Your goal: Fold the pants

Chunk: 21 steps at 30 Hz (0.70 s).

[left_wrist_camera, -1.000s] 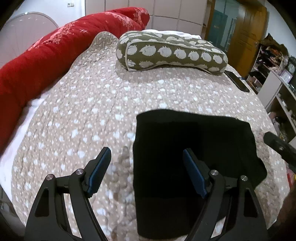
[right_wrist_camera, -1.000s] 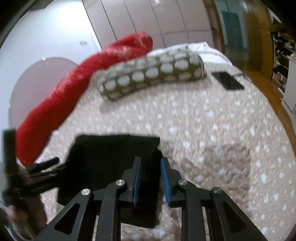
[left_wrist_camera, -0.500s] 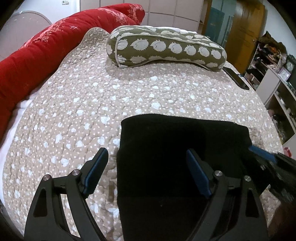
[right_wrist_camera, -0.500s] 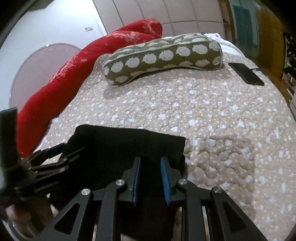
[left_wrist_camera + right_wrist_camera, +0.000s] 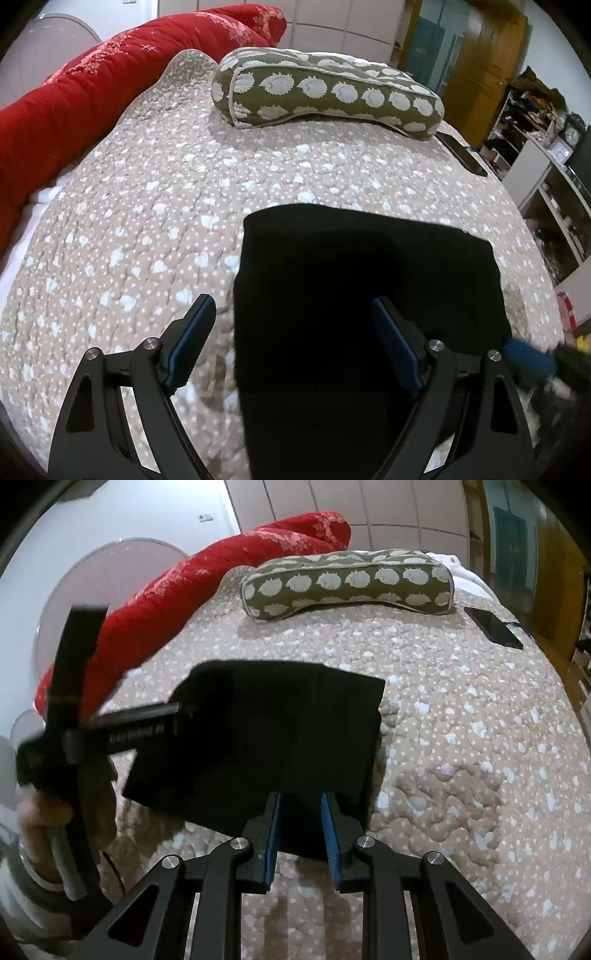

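The black pants (image 5: 362, 280) lie folded into a compact rectangle on the beige quilted bed (image 5: 155, 206); they also show in the right wrist view (image 5: 266, 738). My left gripper (image 5: 295, 328) is wide open and empty, hovering over the pants' left half, one finger beyond the left edge. My right gripper (image 5: 300, 816) has its jaws a small gap apart at the pants' near right edge; black cloth shows between the blue pads (image 5: 274, 823), and I cannot tell whether it is pinched. The left gripper also shows at the left of the right wrist view (image 5: 122, 731).
An olive pillow (image 5: 325, 92) with white hedgehog prints lies at the far side. A red rolled duvet (image 5: 74, 99) runs along the left. A black phone (image 5: 461, 151) lies at the far right of the bed. Shelves (image 5: 546, 177) and a wooden door stand to the right.
The right gripper's jaws have parted slightly and it has drawn back toward the pants' near edge. The left gripper stays wide open and has shifted a little over the pants.
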Available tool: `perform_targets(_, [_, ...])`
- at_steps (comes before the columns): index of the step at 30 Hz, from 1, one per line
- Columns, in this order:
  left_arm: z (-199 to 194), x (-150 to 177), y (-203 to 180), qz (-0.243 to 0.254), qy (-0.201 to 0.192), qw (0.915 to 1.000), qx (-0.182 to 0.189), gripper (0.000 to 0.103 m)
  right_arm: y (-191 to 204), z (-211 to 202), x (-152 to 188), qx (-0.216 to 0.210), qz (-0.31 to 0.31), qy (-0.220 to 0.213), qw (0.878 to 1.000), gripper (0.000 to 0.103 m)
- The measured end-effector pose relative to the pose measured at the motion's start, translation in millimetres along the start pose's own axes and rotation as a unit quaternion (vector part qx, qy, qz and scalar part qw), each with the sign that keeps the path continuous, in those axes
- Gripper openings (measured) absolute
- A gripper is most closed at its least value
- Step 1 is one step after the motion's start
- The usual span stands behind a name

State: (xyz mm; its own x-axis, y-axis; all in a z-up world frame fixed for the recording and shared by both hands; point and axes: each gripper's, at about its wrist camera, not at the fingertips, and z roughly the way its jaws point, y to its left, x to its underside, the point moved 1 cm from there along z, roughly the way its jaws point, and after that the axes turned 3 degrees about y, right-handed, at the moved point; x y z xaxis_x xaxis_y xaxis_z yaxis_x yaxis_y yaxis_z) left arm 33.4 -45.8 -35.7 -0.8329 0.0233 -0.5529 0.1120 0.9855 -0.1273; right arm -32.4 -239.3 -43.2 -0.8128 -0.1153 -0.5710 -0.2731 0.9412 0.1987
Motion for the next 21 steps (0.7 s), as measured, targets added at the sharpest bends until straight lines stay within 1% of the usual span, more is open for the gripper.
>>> perform_targets(1, [-3.9,1.9,2.5,0.001,0.000,1.0000,0.001,0.086,-3.9,-4.2,-2.6,-0.011,0.009,-0.008,1.000,0.022])
perform_targets(2, [-8.0,4.0,6.7,-0.001,-0.001,1.0000,0.003,0.086,-10.1,-8.5,-5.3,-0.023,0.025,-0.017,0.999,0.029])
perform_targets(3, [-11.0,5.4,10.7,-0.004,-0.001,1.0000,0.008,0.086,-14.4,-11.3,-7.0,-0.032,0.040,-0.023,0.998,0.043])
perform_targets(5, [-17.4,9.4,23.8,-0.021,-0.003,0.9992,0.033,0.086,-29.9,-14.6,-11.5,-0.051,0.084,-0.040,0.994,0.064])
perform_targets(6, [-18.3,11.1,29.7,-0.031,0.000,0.9985,0.045,0.086,-39.4,-12.4,-13.3,-0.060,0.111,-0.045,0.991,0.066])
perform_targets(8, [-16.0,15.1,43.2,-0.059,0.016,0.9948,0.081,0.086,-48.1,-3.5,-16.8,-0.076,0.134,-0.038,0.987,0.066])
perform_targets(10, [-10.5,18.9,52.0,-0.076,0.033,0.9908,0.107,0.086,-56.4,11.9,-19.6,-0.087,0.152,-0.019,0.984,0.066])
perform_targets(13, [0.4,24.1,60.1,-0.100,0.049,0.9848,0.133,0.086,-64.5,30.4,-23.0,-0.090,0.169,-0.004,0.981,0.066])
perform_targets(14, [4.7,25.0,60.7,-0.111,0.052,0.9819,0.145,0.087,-65.7,35.6,-23.9,-0.101,0.175,-0.002,0.979,0.066])
perform_targets(15, [6.9,24.8,59.5,-0.115,0.050,0.9807,0.150,0.088,-66.8,41.8,-23.5,-0.118,0.179,0.000,0.977,0.067])
perform_targets(16, [9.1,24.5,56.7,-0.115,0.046,0.9803,0.154,0.094,-66.7,50.0,-24.0,-0.134,0.185,0.005,0.974,0.067])
perform_targets(17, [10.7,23.9,54.0,-0.111,0.044,0.9809,0.154,0.095,-66.3,53.1,-24.6,-0.138,0.185,0.005,0.973,0.067])
perform_targets(19, [13.9,23.1,48.1,-0.100,0.042,0.9828,0.150,0.095,-60.4,56.3,-26.6,-0.141,0.172,-0.006,0.975,0.066])
perform_targets(20, [14.5,22.1,42.8,-0.091,0.040,0.9837,0.150,0.095,-58.5,56.9,-27.3,-0.137,0.167,-0.007,0.976,0.062])
perform_targets(21, [14.3,20.0,37.6,-0.080,0.039,0.9841,0.154,0.092,-56.0,56.4,-28.5,-0.134,0.161,-0.011,0.978,0.056])
